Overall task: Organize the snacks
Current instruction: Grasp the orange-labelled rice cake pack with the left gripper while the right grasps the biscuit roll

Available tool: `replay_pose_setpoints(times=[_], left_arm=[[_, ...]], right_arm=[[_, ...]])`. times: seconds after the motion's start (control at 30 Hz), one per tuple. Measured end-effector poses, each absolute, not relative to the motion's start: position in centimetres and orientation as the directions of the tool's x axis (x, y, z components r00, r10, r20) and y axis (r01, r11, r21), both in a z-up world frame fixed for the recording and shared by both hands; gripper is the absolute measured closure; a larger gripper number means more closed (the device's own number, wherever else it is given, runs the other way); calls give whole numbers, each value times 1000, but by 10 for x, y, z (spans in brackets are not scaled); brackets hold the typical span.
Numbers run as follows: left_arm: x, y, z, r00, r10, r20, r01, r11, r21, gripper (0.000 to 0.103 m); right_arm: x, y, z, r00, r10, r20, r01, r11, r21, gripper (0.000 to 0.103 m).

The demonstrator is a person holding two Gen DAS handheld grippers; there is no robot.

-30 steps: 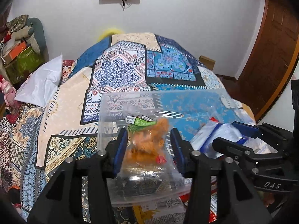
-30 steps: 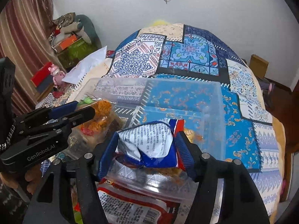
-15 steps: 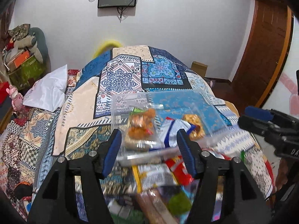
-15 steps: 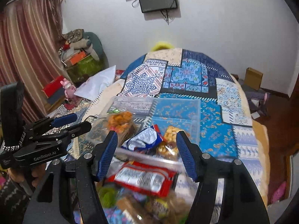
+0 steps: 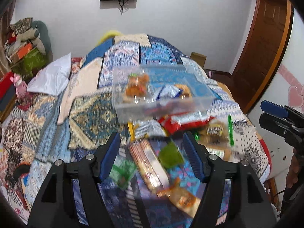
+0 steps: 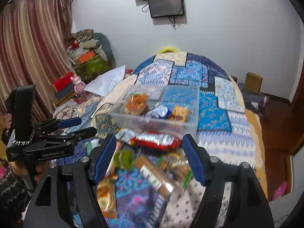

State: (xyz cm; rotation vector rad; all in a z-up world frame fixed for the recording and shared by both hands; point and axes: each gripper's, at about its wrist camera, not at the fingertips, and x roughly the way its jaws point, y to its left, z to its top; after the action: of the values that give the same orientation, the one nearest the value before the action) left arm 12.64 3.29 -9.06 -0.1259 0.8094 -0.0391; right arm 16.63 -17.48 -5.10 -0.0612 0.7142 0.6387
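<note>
A clear plastic box [image 5: 133, 112] [image 6: 152, 122] stands on the patterned quilt. Inside it lie an orange snack bag [image 5: 137, 84] [image 6: 135, 101] and a blue-and-white packet [image 5: 169, 92] [image 6: 160, 112]. In front of the box is a loose pile: a red packet [image 5: 182, 120] [image 6: 153, 139], a long biscuit pack [image 5: 150, 163] and a green packet [image 5: 171, 154]. My left gripper [image 5: 151, 142] [image 6: 76, 127] hovers over the pile, its jaws opening with nothing pressed between them. My right gripper [image 6: 150, 144] [image 5: 271, 112] hangs beside it, jaws also opening and holding nothing.
A white pillow [image 5: 51, 77] lies at the bed's left side, with stacked boxes and bundles [image 6: 85, 60] beyond it. A cardboard box [image 6: 253, 82] sits on the floor at the right, near a wooden door [image 5: 266, 47]. A screen [image 6: 165, 4] hangs on the far wall.
Both grippers let go of their packets, the orange bag and the blue-and-white packet, which now lie in the box. Both pulled back toward me and up, and their jaws widened.
</note>
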Motion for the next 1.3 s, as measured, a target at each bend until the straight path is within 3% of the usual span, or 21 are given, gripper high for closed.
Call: replay_pose_setpoints(times=[0.53,0.7,1.03,1.2,1.3], left_arm=[[102,-19,-172,521,-121,-845,-46,985,-169,35],[94,-27,-173,538,-92,-838,-5,994,-112,35],[79,-11,-183,516,-141,-845,-1,986,-165,36],[78,-1,-184,523,-141,-840,-1,986,-167,66],[77,7,-183,524,-158,-837,-4,982,-188,69]], right_arm=[[147,-194,-108,485,525,-700,-537,810,235,34],[154,-191,-130,459,501,-733,-526,819,230,34],[175,-188,-153,456,453,-766,-491,846,209,32],[167,-183,-158,407,471,-782,-529,820,219,34],[160,-181,-161,380,475,-794,-546,808,222,34]])
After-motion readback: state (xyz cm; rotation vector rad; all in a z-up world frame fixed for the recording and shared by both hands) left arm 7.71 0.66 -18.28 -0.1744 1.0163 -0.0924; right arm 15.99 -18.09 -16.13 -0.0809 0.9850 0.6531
